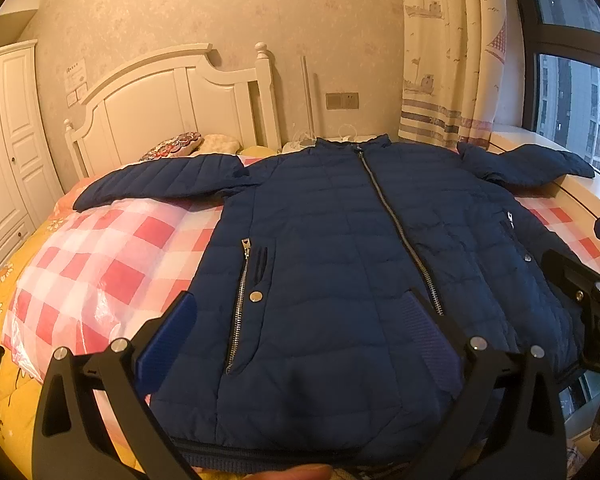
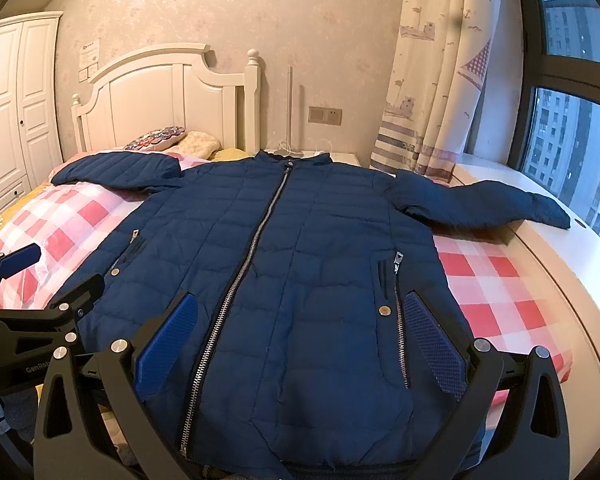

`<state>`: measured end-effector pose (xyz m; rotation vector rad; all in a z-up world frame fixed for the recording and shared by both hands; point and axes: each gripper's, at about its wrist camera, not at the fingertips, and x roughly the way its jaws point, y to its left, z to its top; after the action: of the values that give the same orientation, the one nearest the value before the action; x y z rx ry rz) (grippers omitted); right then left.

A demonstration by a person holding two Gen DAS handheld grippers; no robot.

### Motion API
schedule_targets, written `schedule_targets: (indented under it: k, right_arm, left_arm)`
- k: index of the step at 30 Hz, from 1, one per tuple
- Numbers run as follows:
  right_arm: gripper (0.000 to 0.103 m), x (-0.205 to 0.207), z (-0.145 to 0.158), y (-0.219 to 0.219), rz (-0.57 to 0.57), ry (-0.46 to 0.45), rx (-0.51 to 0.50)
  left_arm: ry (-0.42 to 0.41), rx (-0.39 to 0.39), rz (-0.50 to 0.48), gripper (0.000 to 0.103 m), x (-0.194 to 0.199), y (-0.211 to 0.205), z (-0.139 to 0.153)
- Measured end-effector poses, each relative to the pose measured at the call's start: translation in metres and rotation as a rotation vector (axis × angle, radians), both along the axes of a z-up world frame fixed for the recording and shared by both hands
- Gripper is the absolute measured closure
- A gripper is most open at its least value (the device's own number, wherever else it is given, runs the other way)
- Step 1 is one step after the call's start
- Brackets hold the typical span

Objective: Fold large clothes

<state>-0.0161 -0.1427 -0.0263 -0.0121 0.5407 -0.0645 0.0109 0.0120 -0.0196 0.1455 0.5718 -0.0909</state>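
A navy quilted jacket (image 1: 340, 232) lies flat on the bed, front up and zipped, with both sleeves spread outward; the right wrist view shows the same jacket (image 2: 284, 248). My left gripper (image 1: 300, 340) hovers open over the hem on the left pocket side, blue pads wide apart. My right gripper (image 2: 300, 340) is open too, above the hem between the centre zip and the right pocket. Each gripper shows at the edge of the other's view, the right gripper (image 1: 580, 300) here and the left gripper (image 2: 36, 280) there. Nothing is held.
The jacket rests on a red-and-white checked cover (image 1: 100, 264) wrapped in clear plastic, over a yellow quilt (image 1: 4, 312). A white headboard (image 1: 172, 96), pillows, a wardrobe (image 1: 4, 152) at left, curtains (image 2: 440, 80) and a white window ledge (image 2: 560, 240) surround the bed.
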Motion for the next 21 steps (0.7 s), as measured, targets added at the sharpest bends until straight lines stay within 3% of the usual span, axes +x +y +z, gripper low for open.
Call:
schedule_targets:
  k: [6, 11, 15, 21]
  right_arm:
    - [0.004, 0.003, -0.004, -0.008, 0.019, -0.006, 0.025]
    - [0.004, 0.023, -0.015, -0.034, 0.034, 0.025, 0.084]
    - [0.004, 0.063, -0.023, -0.086, -0.049, 0.091, 0.17]
    - [0.004, 0.137, -0.045, -0.21, -0.286, 0.173, 0.395]
  left_arm:
    - [0.029, 0.003, -0.002, 0.002, 0.007, -0.002, -0.006]
    - [0.061, 0.004, -0.015, 0.002, 0.036, -0.003, -0.014]
    - [0.164, 0.029, -0.031, 0.002, 0.1, -0.006, -0.024]
    - [0.272, 0.112, 0.073, 0.002, 0.22, -0.007, -0.049]
